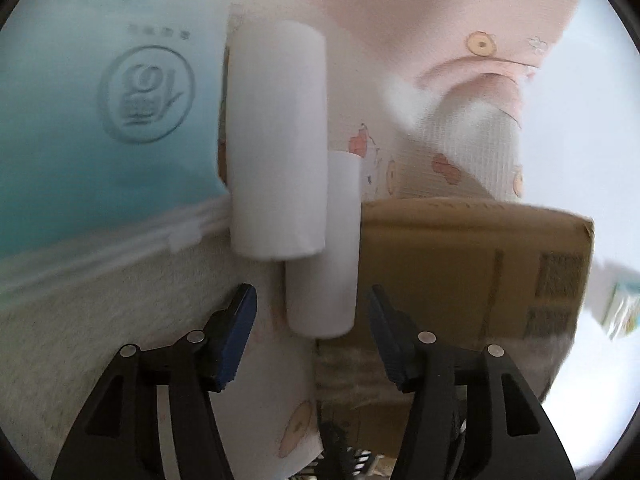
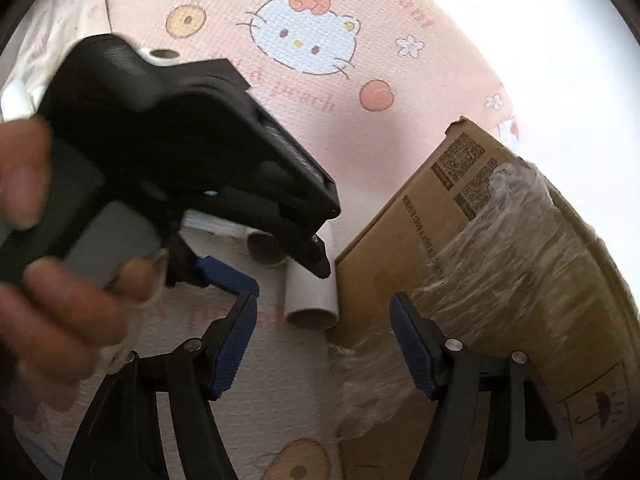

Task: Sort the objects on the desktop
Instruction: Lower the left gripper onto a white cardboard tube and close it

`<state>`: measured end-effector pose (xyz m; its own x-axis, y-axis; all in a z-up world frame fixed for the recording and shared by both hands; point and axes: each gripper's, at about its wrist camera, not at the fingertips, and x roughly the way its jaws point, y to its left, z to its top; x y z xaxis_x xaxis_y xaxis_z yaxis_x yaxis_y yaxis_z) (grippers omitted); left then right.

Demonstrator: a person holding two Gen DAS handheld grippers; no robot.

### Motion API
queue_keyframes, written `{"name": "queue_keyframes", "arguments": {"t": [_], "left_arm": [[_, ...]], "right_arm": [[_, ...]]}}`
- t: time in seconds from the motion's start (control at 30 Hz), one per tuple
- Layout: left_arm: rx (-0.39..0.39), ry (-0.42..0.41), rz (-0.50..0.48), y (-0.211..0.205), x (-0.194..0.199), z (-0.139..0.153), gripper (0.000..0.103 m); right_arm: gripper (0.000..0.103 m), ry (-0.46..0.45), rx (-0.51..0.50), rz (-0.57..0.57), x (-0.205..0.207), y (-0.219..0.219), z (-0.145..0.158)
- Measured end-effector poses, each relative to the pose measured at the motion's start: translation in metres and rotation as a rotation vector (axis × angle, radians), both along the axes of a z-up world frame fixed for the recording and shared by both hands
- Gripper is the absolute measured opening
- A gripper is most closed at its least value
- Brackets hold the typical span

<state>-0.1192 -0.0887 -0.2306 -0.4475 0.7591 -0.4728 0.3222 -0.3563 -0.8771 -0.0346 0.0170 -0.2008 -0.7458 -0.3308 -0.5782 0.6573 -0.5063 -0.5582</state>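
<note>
Pink cartoon mat [image 1: 400, 20], two plain white paper rolls [image 1: 276, 144] side by side, fingers [image 1: 236, 340] released.

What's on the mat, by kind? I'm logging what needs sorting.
White paper rolls: 2, a large roll and a small roll lying against it.
Cardboard boxes: 1, the cardboard box beside the small roll.
Blue plastic bags: 1, the blue bag with a round logo.
Total: 4

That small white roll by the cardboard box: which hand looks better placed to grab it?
Left, probably: the small white roll lies straight ahead of the left gripper, jaws open. The right gripper faces the cardboard box edge.
</note>
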Motion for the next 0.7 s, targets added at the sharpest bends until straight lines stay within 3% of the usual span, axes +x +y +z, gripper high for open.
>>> {"name": "queue_keyframes", "arguments": {"t": [0.13, 0.2, 0.23, 0.3, 0.53, 0.7], "left_arm": [[0.071, -0.055, 0.03, -0.001, -0.012, -0.005, 0.061], [0.051, -0.061, 0.014, 0.003, -0.015, 0.003, 0.06], [0.033, -0.064, 0.008, 0.005, -0.016, 0.006, 0.05], [0.014, -0.07, -0.01, 0.01, -0.016, 0.011, 0.045], [-0.046, -0.082, -0.039, 0.005, -0.006, 0.03, 0.045], [-0.027, -0.082, -0.037, -0.011, 0.024, 0.031, 0.045]], "right_arm": [[0.067, 0.015, 0.031, 0.002, -0.001, -0.003, -0.003], [0.068, 0.013, 0.037, 0.005, -0.001, -0.004, -0.004], [0.069, 0.01, 0.036, 0.008, -0.001, -0.005, -0.004], [0.07, 0.005, 0.034, 0.013, -0.002, -0.005, -0.003], [0.074, -0.05, 0.051, 0.019, -0.006, -0.008, -0.009], [0.074, -0.122, 0.034, 0.02, -0.014, -0.01, -0.011]]}}
